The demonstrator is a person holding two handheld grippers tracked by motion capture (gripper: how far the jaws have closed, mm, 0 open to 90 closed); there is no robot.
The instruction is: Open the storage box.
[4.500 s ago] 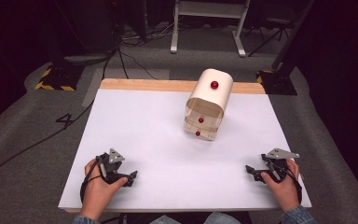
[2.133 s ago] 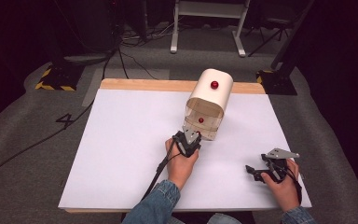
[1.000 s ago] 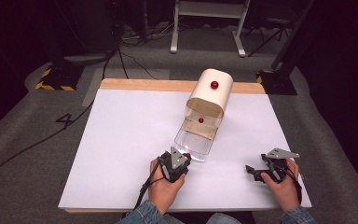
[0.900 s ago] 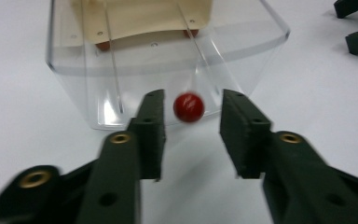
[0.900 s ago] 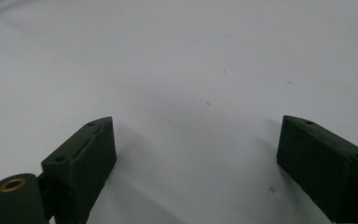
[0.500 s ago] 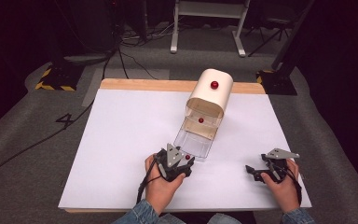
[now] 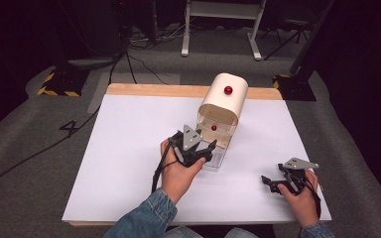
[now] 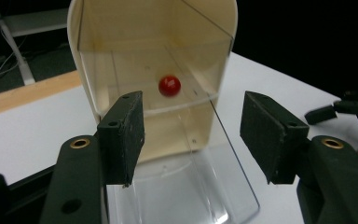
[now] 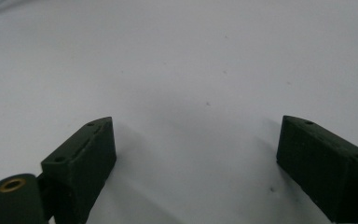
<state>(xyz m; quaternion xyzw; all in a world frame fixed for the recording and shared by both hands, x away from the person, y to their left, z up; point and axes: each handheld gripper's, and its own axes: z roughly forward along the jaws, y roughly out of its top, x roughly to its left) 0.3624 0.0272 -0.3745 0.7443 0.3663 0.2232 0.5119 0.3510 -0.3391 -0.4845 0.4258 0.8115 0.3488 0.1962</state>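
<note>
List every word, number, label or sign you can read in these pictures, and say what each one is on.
"4": dark mark on the grey floor, left of the table.
No wording: yellow and black hazard stripes on a dark base on the floor.
No readable text on the cream cabinet, its clear drawer or either hand-held gripper.
</note>
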